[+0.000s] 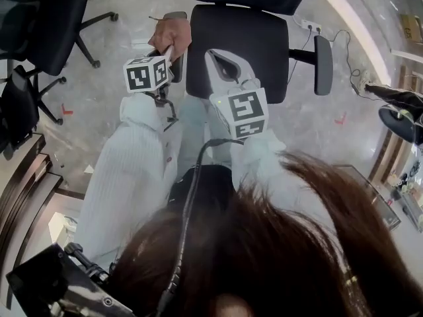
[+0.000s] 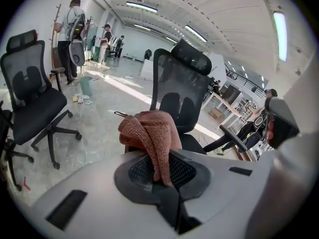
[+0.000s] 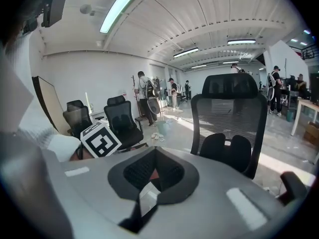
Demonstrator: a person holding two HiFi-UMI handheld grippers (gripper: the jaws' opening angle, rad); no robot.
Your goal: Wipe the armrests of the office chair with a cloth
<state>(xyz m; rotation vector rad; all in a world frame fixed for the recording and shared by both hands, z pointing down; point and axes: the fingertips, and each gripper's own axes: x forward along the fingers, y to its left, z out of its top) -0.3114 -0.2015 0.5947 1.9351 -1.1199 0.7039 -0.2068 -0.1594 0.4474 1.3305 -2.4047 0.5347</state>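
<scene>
Right now my left hand-held gripper (image 2: 162,173) is clamped on a reddish-brown cloth (image 2: 149,131), whose bunched folds stand up out of the jaws. In the head view the cloth lies over the middle of the office chair's armrest (image 1: 177,17) on the left of that view, with the grey far end of the armrest showing past it; I cannot tell how firmly it presses. My right hand-held gripper (image 3: 152,176) hangs just beside, over the near left edge of the black seat (image 1: 251,45), its jaws drawn together on nothing. The other armrest (image 1: 323,65) stands on the opposite side of the seat, uncovered along its length. To the left of the cloth-covered armrest lies an open strip of pale marble floor (image 1: 99,94), bounded by the castor legs of two more black office chairs (image 1: 49,15), which are near my chair but apart from it. A red tape mark (image 1: 67,109) sits on that strip. Beyond the seat, a corded power strip (image 1: 309,26) lies on the floor close to the other armrest. A brown stepped furniture edge (image 1: 33,170) closes off the lower left. Far off in the left gripper view, people (image 2: 70,34) stand near a teal bin (image 2: 86,85).
</scene>
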